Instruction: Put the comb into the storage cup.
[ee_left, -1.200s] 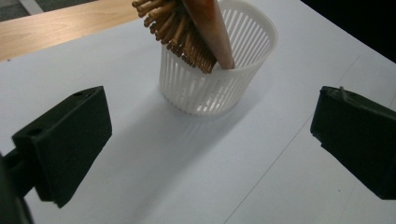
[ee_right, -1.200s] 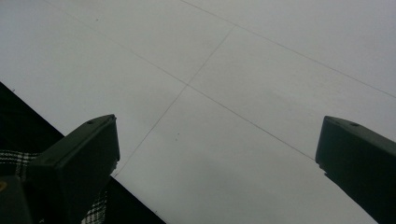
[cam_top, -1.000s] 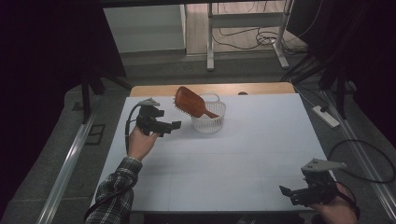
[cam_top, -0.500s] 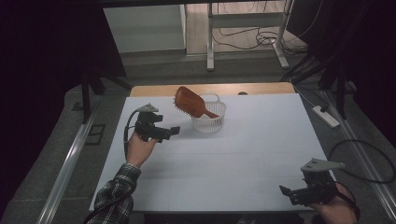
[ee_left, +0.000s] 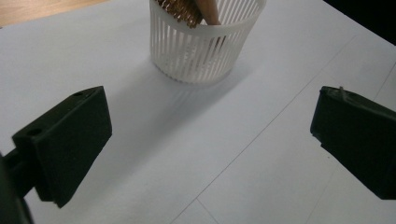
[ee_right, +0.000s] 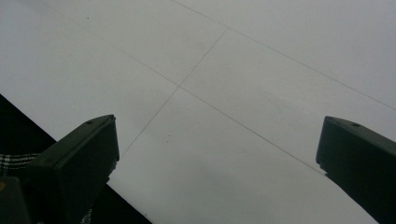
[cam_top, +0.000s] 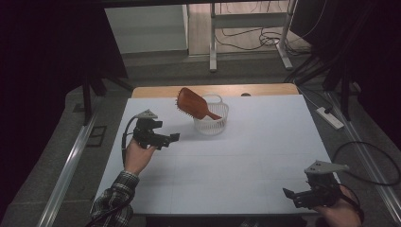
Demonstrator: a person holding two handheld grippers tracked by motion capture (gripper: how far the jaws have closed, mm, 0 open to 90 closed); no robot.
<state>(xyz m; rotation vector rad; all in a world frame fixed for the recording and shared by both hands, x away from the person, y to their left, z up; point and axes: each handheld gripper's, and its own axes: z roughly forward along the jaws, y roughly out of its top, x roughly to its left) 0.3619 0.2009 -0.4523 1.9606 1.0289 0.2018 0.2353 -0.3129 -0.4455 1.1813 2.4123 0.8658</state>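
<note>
Surface: white table [cam_top: 236, 175], dim room behind
Hairbrush [cam_top: 193, 105]: handle down in the white basket [cam_top: 211, 124], far centre
Left gripper [cam_top: 166, 139]: jaws spread, empty, near basket
Right gripper [cam_top: 294, 196]: jaws spread, empty, well apart
Advice: withdraw level, avoid nudging basket

The right gripper [ee_right: 217, 172] has its two black jaws wide apart above the white table [ee_right: 243, 70], near its dark edge.

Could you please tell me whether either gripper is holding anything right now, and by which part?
Nothing is held. The left gripper and right gripper are both open and empty; the hairbrush stands in the basket.
</note>
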